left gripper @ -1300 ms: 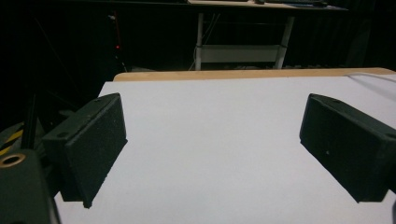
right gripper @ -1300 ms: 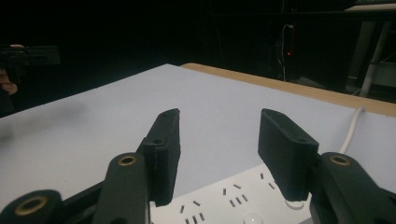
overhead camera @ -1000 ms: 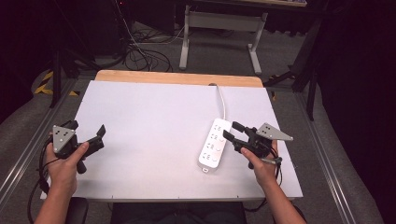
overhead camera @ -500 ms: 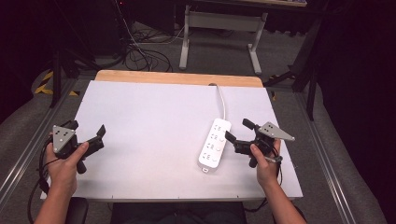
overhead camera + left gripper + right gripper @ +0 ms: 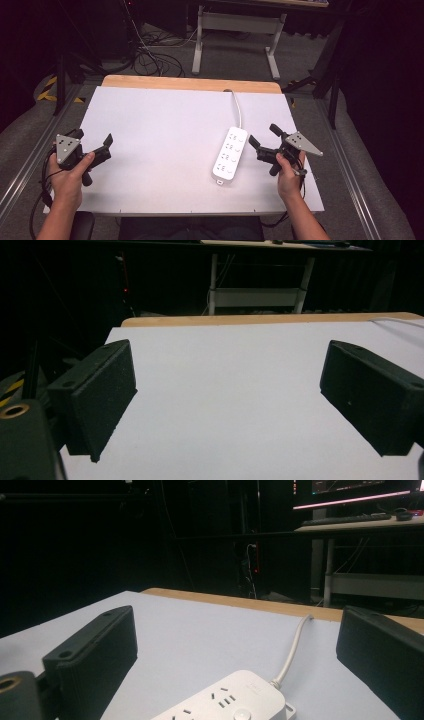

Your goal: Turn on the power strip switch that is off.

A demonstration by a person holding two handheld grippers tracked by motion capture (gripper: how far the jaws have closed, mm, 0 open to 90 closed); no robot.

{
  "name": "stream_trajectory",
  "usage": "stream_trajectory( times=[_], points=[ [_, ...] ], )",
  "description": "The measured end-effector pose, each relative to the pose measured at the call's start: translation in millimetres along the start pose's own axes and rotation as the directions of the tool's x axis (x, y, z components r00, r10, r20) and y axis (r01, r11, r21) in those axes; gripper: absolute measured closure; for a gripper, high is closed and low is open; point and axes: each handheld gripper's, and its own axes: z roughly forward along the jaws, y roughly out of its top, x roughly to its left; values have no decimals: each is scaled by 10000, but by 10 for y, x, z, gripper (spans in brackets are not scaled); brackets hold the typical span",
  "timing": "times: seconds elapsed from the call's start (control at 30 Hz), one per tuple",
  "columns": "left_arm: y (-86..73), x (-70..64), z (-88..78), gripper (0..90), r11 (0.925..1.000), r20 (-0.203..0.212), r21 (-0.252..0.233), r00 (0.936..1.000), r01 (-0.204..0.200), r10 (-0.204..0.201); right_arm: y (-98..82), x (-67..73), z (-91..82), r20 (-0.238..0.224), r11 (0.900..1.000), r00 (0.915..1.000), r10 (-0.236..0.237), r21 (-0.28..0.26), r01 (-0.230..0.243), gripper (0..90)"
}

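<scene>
While the strip (image 5: 230, 154) lies on the white desk (image 5: 165, 130) right of centre in the high view, I have my right tool (image 5: 264, 140) just beside it, toward the frame's right edge, jaws spread wide and gripping nothing. The strip's long axis runs from the lower middle of the frame up and slightly right, its cord (image 5: 237, 107) leaving the upper end toward the desk's far edge. So the strip sits directly ahead of the right tool's jaws, broadside to them. In the right gripper view its cord end (image 5: 235, 700) lies low between the two black jaws, close in.

My left tool (image 5: 93, 142) hangs near the left edge of the high view, well apart from the strip, jaws also wide with bare desk between them.

I judge the right hand (image 5: 287, 172) clearly nearer, needing a short push toward frame centre.
</scene>
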Motion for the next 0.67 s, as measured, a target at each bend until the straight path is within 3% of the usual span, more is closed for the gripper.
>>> stream_trajectory(
  times=[0.67],
  points=[
    [0,9,1,66,10000,-70,-7,10000,61,-61,-8,-2,-5,-111,9998,9997,-207,-50,207,38]
  ],
)
